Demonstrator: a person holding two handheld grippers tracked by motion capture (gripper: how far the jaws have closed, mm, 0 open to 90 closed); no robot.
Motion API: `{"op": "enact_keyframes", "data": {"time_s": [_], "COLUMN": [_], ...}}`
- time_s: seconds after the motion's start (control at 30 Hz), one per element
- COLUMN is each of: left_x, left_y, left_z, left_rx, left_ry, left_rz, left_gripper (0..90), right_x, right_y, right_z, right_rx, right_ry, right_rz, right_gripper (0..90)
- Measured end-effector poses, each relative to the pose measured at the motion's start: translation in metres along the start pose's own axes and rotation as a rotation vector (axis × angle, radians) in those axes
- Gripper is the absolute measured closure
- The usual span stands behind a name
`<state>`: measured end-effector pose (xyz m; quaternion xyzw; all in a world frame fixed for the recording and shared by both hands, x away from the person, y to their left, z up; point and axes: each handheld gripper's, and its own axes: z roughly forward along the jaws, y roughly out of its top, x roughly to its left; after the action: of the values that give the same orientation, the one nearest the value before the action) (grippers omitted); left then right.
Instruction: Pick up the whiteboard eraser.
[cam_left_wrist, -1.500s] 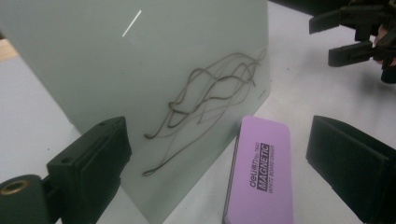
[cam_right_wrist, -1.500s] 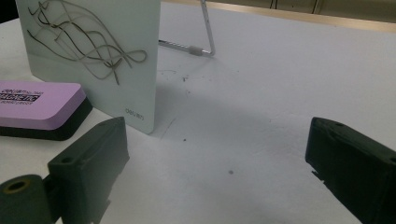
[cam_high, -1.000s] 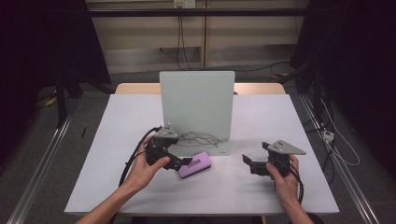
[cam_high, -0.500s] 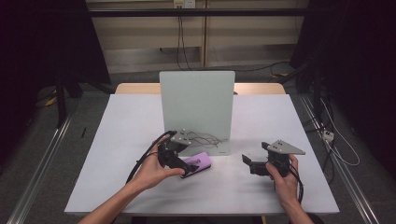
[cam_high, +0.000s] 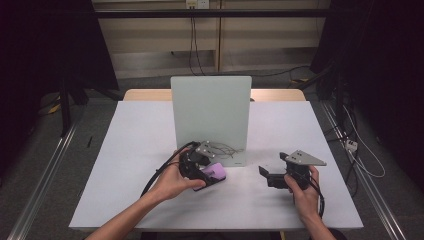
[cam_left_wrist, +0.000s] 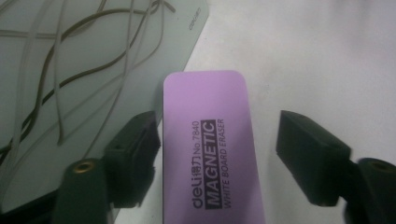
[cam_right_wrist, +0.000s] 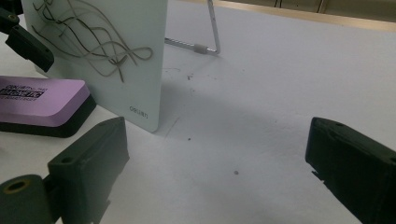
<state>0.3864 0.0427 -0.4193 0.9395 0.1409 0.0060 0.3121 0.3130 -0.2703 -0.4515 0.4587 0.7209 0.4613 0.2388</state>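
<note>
One purple eraser (cam_left_wrist: 205, 154), one whiteboard (cam_high: 210, 117), two tools

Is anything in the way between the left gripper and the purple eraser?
No. The left gripper is open with one jaw on each side of the purple eraser, and nothing lies between them. The whiteboard stands just beside it.
</note>
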Motion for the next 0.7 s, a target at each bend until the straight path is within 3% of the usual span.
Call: {"op": "enact_keyframes", "data": {"time_s": [0.07, 0.17, 0.3, 0.4, 0.57, 0.7], "left_x": [0.0007, 0.0006, 0.0010, 0.0015, 0.0035, 0.0030], "left_y": [-0.0009, -0.0025, -0.0031, -0.0054, -0.0065, -0.0055], "left_z": [0.0022, 0.0038, 0.0046, 0.0063, 0.0066, 0.0094], "left_rx": [0.035, 0.017, 0.047, 0.052, 0.049, 0.054], "left_ry": [0.009, 0.018, 0.014, 0.021, -0.004, -0.007], "left_rz": [-0.008, -0.022, -0.009, -0.026, -0.044, -0.034], "left_gripper": [30.7, 32.2, 35.1, 35.5, 38.0, 38.4], "right_x": [-0.0005, -0.0009, -0.0004, 0.0002, 0.0000, 0.0002], "right_y": [-0.0003, -0.0005, -0.0003, -0.0001, -0.0002, -0.0003], "right_z": [-0.0001, -0.0006, -0.0001, 0.0000, 0.0000, 0.0004], "right_rx": [0.002, 0.000, 0.002, 0.001, 0.001, 0.004], "right_ry": [0.000, 0.000, 0.001, 0.000, 0.000, 0.002], "right_rz": [0.005, 0.003, 0.003, -0.004, -0.006, -0.003], "right_gripper": [5.9, 5.9, 5.9, 5.9, 5.9, 5.9]}}
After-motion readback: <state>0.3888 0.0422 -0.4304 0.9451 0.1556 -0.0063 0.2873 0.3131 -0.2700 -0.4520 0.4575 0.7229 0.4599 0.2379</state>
